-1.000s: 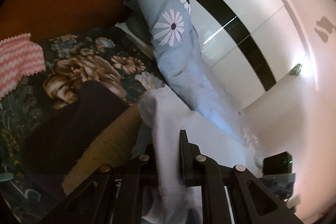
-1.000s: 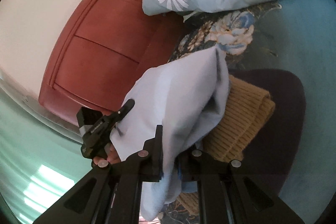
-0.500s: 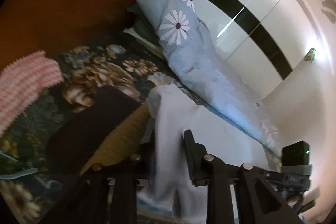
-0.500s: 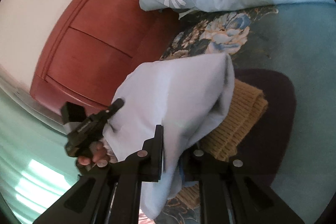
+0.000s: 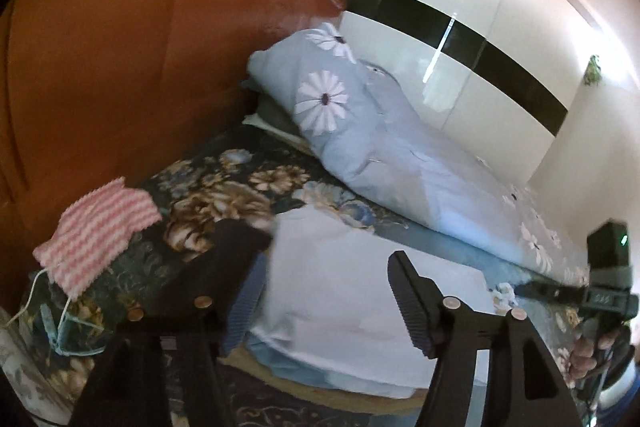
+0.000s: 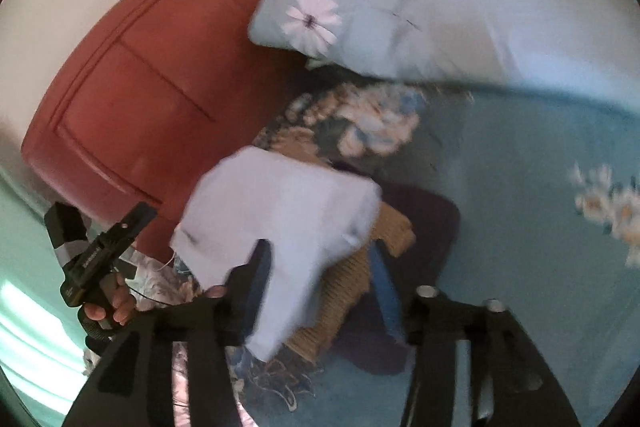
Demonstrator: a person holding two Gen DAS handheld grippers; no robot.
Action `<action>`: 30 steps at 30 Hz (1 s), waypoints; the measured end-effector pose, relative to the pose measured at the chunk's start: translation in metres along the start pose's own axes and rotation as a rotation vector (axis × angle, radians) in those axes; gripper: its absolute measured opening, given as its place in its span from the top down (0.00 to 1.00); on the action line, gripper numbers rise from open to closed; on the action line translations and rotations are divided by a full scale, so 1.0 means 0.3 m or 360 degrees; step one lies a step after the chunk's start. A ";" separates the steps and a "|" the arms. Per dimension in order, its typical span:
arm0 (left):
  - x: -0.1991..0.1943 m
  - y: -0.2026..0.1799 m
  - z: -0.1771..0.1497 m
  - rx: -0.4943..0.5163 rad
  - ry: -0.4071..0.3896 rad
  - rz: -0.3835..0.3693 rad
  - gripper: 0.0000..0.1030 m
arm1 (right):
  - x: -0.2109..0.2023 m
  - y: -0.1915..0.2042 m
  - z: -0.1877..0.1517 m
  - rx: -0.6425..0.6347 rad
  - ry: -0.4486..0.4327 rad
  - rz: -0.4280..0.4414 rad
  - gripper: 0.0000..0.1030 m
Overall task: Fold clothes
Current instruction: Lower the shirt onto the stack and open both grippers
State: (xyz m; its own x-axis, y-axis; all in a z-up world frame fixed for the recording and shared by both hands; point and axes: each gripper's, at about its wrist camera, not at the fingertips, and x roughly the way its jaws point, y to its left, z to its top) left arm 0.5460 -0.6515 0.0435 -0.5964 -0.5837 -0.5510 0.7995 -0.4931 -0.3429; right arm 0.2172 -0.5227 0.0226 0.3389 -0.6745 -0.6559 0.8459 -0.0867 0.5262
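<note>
A pale lavender folded garment (image 5: 360, 307) lies on top of a mustard knit (image 6: 352, 283) and a dark maroon garment (image 6: 424, 227) on the floral bed. It also shows in the right wrist view (image 6: 280, 219), drooping over the stack's near edge. My left gripper (image 5: 324, 299) is open just above the garment, holding nothing. My right gripper (image 6: 320, 279) is open over the stack's edge, holding nothing. The right gripper's body shows at the right of the left wrist view (image 5: 600, 299), and the left gripper's body at the left of the right wrist view (image 6: 96, 255).
A pink and white striped knit (image 5: 96, 227) lies at the bed's left. A blue daisy-print duvet (image 5: 360, 147) is heaped along the far side. A red-brown headboard (image 5: 120, 47) stands behind. A white wardrobe (image 5: 460, 27) with a black band is beyond.
Both grippers have opened and let go of the lavender garment. It has dropped flat onto the stack, and both grippers have drawn back a little.
</note>
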 end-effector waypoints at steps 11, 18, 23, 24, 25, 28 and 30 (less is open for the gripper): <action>0.143 -0.075 -0.102 0.0084 0.0127 0.0048 0.31 | 0.198 0.250 -0.008 -0.0415 0.0048 -0.0095 0.36; 0.193 -0.043 -0.180 0.0092 0.0166 0.0044 0.31 | 0.279 0.246 -0.073 -0.0479 0.0107 -0.0129 0.36; 0.202 -0.043 -0.199 0.0094 0.0157 0.0043 0.31 | 0.289 0.236 -0.087 -0.0486 0.0091 -0.0137 0.36; 0.198 -0.042 -0.198 0.0084 0.0151 0.0039 0.31 | 0.291 0.235 -0.086 -0.0485 0.0088 -0.0136 0.36; 0.192 -0.042 -0.199 0.0072 0.0147 0.0035 0.30 | 0.290 0.236 -0.087 -0.0486 0.0087 -0.0136 0.36; 0.169 -0.047 -0.202 0.0050 0.0116 0.0052 0.30 | 0.288 0.232 -0.085 -0.0467 0.0075 -0.0134 0.36; 0.134 -0.064 -0.207 0.0060 0.0062 0.0080 0.30 | 0.279 0.232 -0.082 -0.0442 0.0046 -0.0118 0.36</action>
State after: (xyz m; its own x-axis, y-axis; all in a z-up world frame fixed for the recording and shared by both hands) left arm 0.5111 -0.6252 -0.0193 -0.5517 -0.5834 -0.5961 0.8247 -0.4883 -0.2853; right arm 0.3144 -0.5672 -0.0089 0.2800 -0.6523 -0.7043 0.9479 0.0719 0.3102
